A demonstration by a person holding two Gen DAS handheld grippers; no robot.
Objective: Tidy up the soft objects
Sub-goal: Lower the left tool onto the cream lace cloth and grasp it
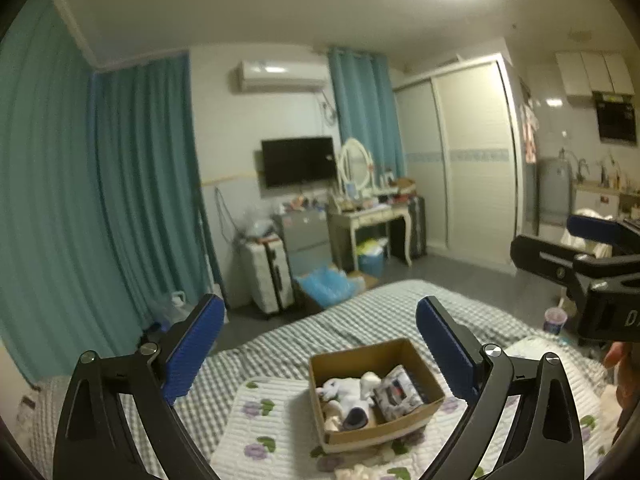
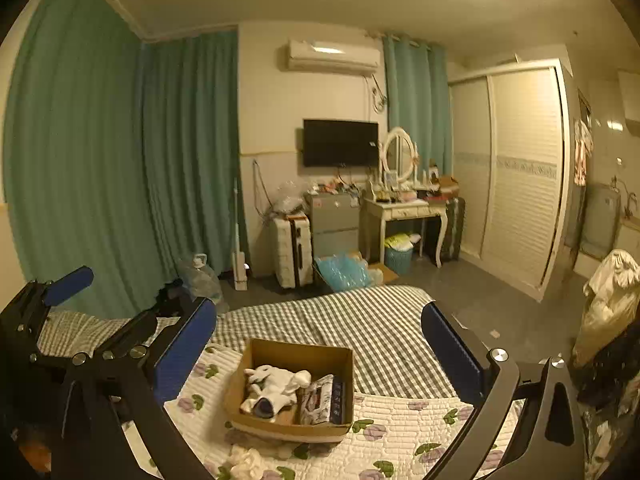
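Fingers on both grippers were spread wide and empty: left gripper, right gripper, both raised above the bed, framing the cardboard box. Probably a pause between picks, jaws pre-opened for the next grab. Box sat on the floral quilted pad, over the checked bedsheet, likely parked centrally so either hand reaches it. Inside: white plush toy and rolled socks on one side, printed soft pack standing against the other wall. One white fabric bundle lay outside, just in front of the box, looking like the next pickup.
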